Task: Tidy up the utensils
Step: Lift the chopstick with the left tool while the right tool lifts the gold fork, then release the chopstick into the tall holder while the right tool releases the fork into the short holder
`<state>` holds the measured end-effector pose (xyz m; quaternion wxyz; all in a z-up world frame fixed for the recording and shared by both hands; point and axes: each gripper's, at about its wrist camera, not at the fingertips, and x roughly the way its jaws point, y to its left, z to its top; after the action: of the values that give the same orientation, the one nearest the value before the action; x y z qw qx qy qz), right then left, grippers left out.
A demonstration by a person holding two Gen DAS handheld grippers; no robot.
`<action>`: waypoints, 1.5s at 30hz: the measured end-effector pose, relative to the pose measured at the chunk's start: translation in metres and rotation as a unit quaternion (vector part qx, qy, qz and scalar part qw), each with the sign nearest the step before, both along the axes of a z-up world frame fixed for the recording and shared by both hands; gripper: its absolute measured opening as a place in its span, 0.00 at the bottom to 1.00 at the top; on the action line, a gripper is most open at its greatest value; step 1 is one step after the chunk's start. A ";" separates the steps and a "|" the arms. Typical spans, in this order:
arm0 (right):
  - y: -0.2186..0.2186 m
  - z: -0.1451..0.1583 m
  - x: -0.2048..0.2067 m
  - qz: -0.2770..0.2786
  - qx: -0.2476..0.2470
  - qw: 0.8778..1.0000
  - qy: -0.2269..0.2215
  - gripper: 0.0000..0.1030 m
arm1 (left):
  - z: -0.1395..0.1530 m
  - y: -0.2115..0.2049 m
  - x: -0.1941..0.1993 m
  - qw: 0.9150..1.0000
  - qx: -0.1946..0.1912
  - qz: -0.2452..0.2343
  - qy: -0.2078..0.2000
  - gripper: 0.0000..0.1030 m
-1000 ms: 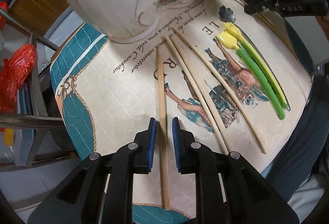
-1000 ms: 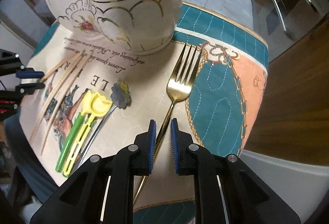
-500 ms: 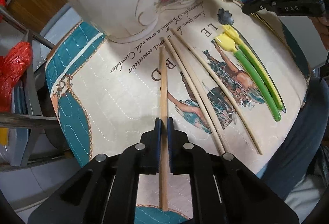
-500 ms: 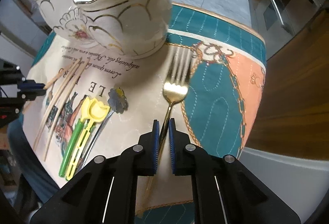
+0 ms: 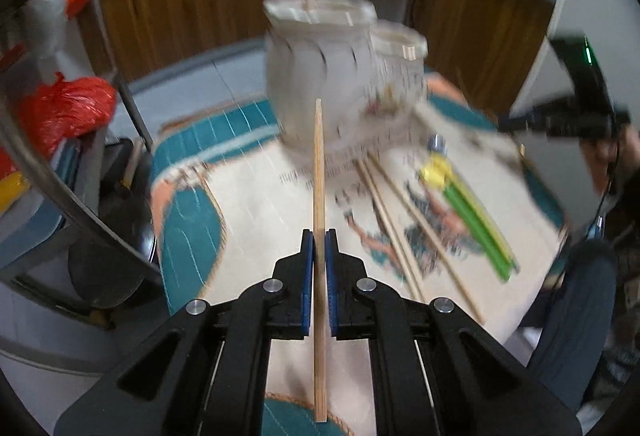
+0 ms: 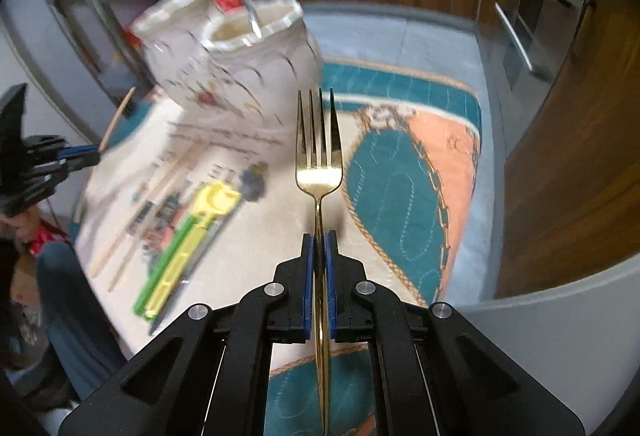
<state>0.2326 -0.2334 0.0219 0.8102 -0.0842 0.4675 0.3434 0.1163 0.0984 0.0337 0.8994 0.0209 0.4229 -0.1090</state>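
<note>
1. Gripping a wooden chopstick [image 5: 319, 172], my left tongs [image 5: 319, 236] are clenched on it, lifted clear of the printed mat [image 5: 256, 236].
2. I see my right tongs [image 6: 319, 240] clamped on the gold fork [image 6: 319, 160], raised near the ceramic holders [image 6: 240, 68].
3. Three chopsticks [image 5: 404, 224] lie on the mat.

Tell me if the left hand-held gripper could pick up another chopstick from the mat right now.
Probably not: the left hand-held gripper is shut on one chopstick and lifted off the mat. The other chopsticks lie uncovered, but its jaws are occupied.
</note>
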 end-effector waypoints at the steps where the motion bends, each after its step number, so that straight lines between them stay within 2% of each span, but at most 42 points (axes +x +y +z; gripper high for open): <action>1: -0.002 0.002 -0.002 0.000 0.011 1.000 -0.007 0.06 | 0.003 0.002 0.000 1.000 -0.006 0.008 -0.018 0.06; 7: -0.016 0.016 -0.024 -0.014 0.092 0.995 -0.048 0.06 | 0.027 0.001 -0.007 0.993 -0.052 0.038 -0.099 0.06; 13: -0.015 0.034 -0.044 -0.011 0.138 0.985 -0.106 0.06 | 0.055 -0.006 -0.014 0.976 -0.082 0.044 -0.196 0.06; 16: -0.013 0.041 -0.044 -0.016 0.155 0.979 -0.128 0.06 | 0.064 -0.008 -0.010 0.967 -0.097 0.052 -0.231 0.06; 22: -0.001 0.051 -0.043 -0.008 0.159 0.973 -0.167 0.06 | 0.071 -0.010 0.011 0.952 -0.117 0.062 -0.278 0.06; 29: 0.006 0.061 -0.035 -0.014 0.171 0.966 -0.194 0.06 | 0.081 -0.008 0.028 0.935 -0.137 0.066 -0.321 0.06; 39: 0.014 0.119 -0.020 -0.008 0.229 0.939 -0.257 0.06 | 0.112 -0.013 0.059 0.913 -0.147 0.063 -0.375 0.06; 42: 0.024 0.128 -0.012 -0.005 0.231 0.935 -0.268 0.06 | 0.116 -0.017 0.072 0.910 -0.151 0.063 -0.381 0.06; 45: 0.032 0.132 0.000 -0.007 0.240 0.932 -0.271 0.06 | 0.110 -0.020 0.085 0.914 -0.146 0.066 -0.373 0.06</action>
<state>0.2323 -0.2009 0.1539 0.9044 0.0261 0.1343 0.4042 0.2016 0.0787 0.1441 0.9899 -0.0994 0.0359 -0.0943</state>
